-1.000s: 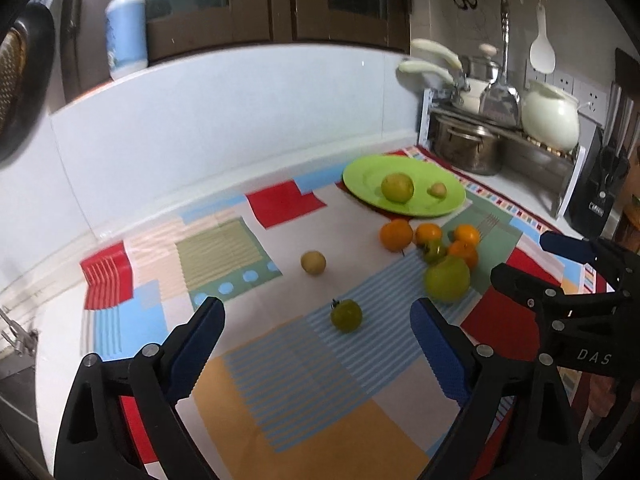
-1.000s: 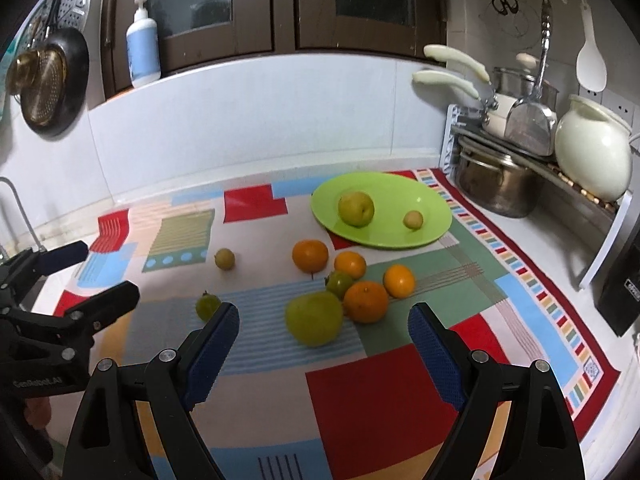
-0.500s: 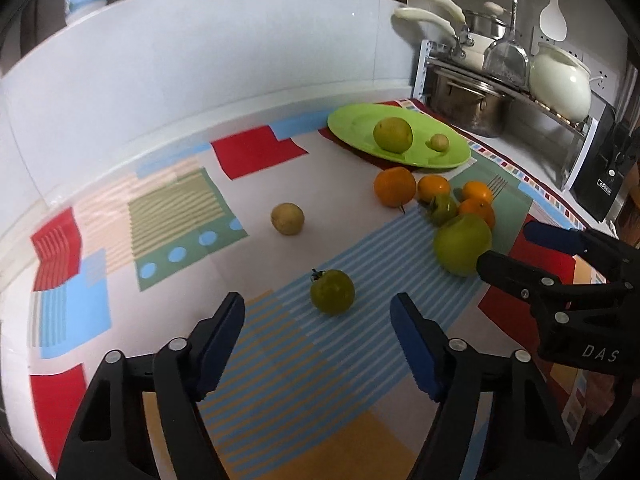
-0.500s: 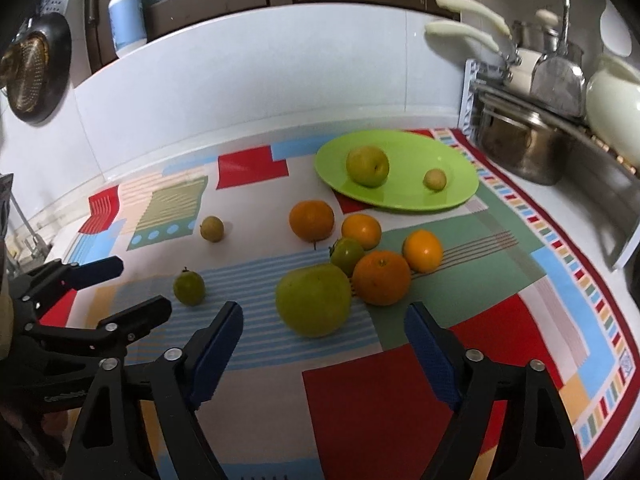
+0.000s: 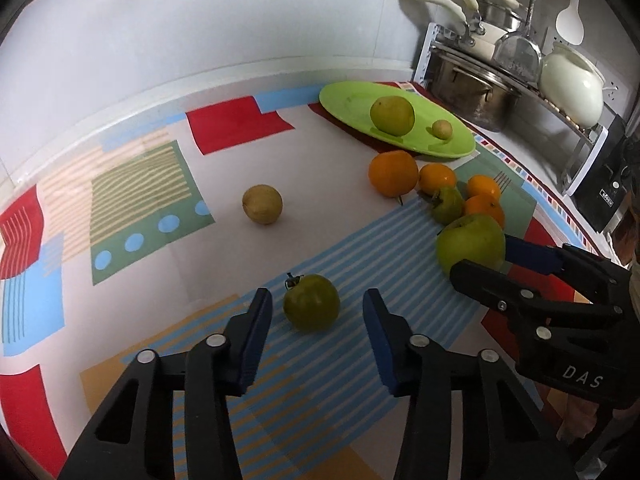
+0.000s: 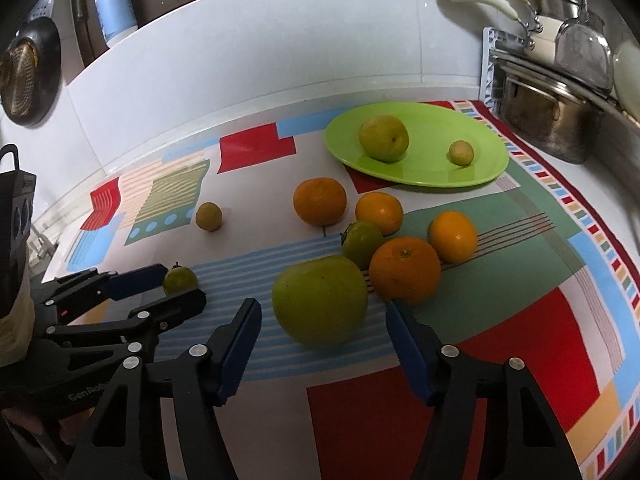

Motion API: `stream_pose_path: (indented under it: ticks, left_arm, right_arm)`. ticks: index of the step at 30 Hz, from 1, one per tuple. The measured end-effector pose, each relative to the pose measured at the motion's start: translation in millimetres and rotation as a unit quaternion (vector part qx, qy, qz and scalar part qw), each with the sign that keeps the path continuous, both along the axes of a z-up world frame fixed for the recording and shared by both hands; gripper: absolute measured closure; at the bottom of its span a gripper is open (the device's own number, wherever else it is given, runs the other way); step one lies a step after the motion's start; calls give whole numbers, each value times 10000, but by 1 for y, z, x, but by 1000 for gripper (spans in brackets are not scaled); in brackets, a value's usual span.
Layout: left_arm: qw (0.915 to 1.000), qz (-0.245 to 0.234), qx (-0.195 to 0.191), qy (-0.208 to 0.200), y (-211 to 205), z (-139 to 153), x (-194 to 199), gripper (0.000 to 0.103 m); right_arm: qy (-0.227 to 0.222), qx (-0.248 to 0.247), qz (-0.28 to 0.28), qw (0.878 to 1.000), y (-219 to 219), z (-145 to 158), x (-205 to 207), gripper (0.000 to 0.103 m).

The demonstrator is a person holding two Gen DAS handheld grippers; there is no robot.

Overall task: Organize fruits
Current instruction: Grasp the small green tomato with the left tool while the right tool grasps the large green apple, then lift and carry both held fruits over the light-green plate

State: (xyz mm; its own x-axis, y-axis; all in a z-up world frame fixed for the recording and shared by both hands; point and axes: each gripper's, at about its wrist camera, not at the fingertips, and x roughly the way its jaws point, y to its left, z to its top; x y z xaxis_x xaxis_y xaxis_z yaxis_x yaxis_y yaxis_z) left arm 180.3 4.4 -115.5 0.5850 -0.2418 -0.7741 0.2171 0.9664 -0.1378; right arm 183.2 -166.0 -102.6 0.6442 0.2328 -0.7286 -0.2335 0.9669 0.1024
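Two fruits already sit on the green plate (image 6: 480, 168): a yellow-green pear-like fruit (image 6: 383, 138) and a small pale one (image 6: 461, 153). By my reading the sorting is barely begun, since the rest is loose on the patchwork cloth (image 6: 520, 320) that covers the counter.

I am working two targets at once. The small green fruit with a dark stem (image 5: 311, 307) lies on the blue-striped patch between the fingers of my left gripper (image 5: 316, 320). Its jaws are closing, but I see a gap on both sides, so nothing is clamped yet. The big green apple (image 6: 320, 304) sits between the fingers of my right gripper (image 6: 322, 334), also closing, and the pads stand clear of its skin. The apple is smooth and matte, broad for the jaws, and I expect it to roll if nudged off centre.

Just behind the apple a cluster rests close together: four oranges, the nearest (image 6: 405, 271) almost touching the apple, with a second small green fruit (image 6: 362, 243) wedged among them. A small tan fruit (image 5: 262, 204) lies alone, well apart to the left.
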Motion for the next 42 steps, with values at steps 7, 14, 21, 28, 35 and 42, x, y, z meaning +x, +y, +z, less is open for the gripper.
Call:
stream_pose_path:
  ticks: [7, 14, 21, 28, 35, 42]
  left_arm:
    - [10000, -3, -62, 59, 2, -3, 5, 75]
    - [9999, -59, -149, 18, 1, 2, 3, 75]
    - [9997, -62, -169, -145, 2, 16, -5, 75]
    - [9992, -72, -227, -328, 0, 35, -14, 75]
    - [9975, -160, -204, -654, -14, 64, -22, 75]
    - [9943, -253, -185, -1022, -29, 93, -18, 75]
  right_arm:
    - [122, 12, 66, 9999, 3, -7, 6, 52]
    - [169, 104, 92, 9998, 0, -7, 5, 52]
    - [70, 141, 122, 9998, 3, 2, -2, 52]
    - [-123, 176, 165, 9996, 3, 19, -14, 52]
    - [-414, 186, 158, 9988, -8, 44, -23, 52]
    - [-641, 286, 117, 9975, -24, 69, -20, 52]
